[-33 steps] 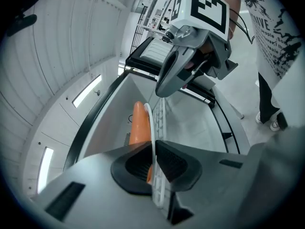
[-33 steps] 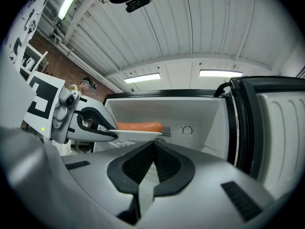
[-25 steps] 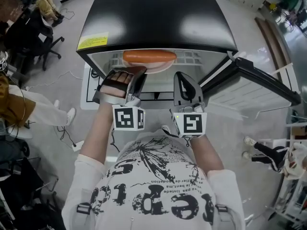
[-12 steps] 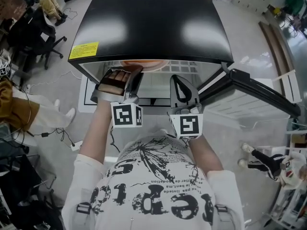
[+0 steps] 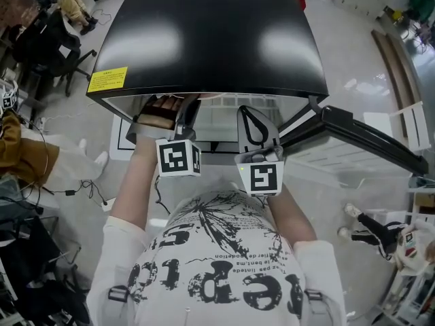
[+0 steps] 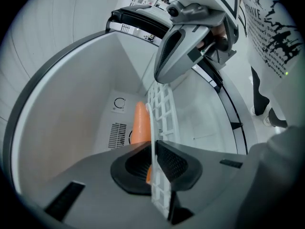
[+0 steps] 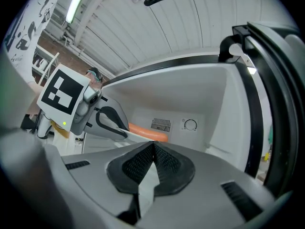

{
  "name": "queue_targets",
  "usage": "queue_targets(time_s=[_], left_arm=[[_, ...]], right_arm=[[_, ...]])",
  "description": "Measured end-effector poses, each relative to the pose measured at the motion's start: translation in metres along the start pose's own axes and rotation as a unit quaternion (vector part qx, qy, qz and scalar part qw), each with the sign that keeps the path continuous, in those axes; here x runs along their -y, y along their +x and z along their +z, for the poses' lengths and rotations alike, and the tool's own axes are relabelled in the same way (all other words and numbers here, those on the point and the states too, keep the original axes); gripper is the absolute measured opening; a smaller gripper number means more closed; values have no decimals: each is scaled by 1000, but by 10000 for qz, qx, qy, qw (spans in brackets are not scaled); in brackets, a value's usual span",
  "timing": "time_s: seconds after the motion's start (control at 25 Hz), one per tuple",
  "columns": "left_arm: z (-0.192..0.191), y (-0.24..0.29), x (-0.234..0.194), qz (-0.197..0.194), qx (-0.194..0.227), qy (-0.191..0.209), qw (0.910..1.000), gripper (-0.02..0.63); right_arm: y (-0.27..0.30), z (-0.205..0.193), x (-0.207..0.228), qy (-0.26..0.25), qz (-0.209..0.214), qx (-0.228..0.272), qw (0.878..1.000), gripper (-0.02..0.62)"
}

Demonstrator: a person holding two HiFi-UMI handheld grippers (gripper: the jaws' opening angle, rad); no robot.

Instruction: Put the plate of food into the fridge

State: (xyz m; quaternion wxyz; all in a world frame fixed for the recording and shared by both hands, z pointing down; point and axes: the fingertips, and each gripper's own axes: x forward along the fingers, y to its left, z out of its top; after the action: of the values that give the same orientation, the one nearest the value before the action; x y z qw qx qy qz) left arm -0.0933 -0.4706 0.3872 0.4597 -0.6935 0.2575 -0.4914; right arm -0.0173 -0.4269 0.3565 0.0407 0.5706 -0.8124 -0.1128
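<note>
A second ago the head view showed the food at the fridge's mouth. Now the fridge (image 5: pixel 211 39) top hides it, so you have carried the plate further in. In the left tool view the plate (image 6: pixel 152 128) shows edge-on beside the white shelf (image 6: pixel 165 106), with the orange food (image 6: pixel 140 123) on it and the back wall near. I cannot tell whether it rests on the shelf yet. I judge the placing nearly done: what remains is to settle it and let go.

Your left tool (image 6: pixel 155 162) pinches the plate's thin rim, and your right tool (image 7: pixel 151 162) is pressed together on the rim's other side. Both forearms reach forward side by side, tips under the fridge's top edge, with the door (image 5: pixel 360 136) open at your right.
</note>
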Motion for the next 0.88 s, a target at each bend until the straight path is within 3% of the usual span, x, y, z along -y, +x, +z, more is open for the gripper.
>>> queue_targets(time_s=[0.4, 0.56, 0.64, 0.76, 0.88], left_arm=[[-10, 21, 0, -69, -278, 268, 9992, 34], [-10, 22, -2, -119, -138, 211, 9996, 35], [-9, 20, -6, -68, -11, 179, 9998, 76], [-9, 18, -10, -161, 120, -208, 9996, 103], [-7, 17, -12, -467, 368, -1033, 9929, 129]], right_arm=[[9, 10, 2, 65, 73, 393, 9992, 2], [13, 7, 1, 28, 75, 324, 9994, 2], [13, 6, 1, 30, 73, 293, 9995, 2], [12, 9, -1, 28, 73, 367, 9993, 2], [8, 18, -2, 178, 52, 591, 9981, 2]])
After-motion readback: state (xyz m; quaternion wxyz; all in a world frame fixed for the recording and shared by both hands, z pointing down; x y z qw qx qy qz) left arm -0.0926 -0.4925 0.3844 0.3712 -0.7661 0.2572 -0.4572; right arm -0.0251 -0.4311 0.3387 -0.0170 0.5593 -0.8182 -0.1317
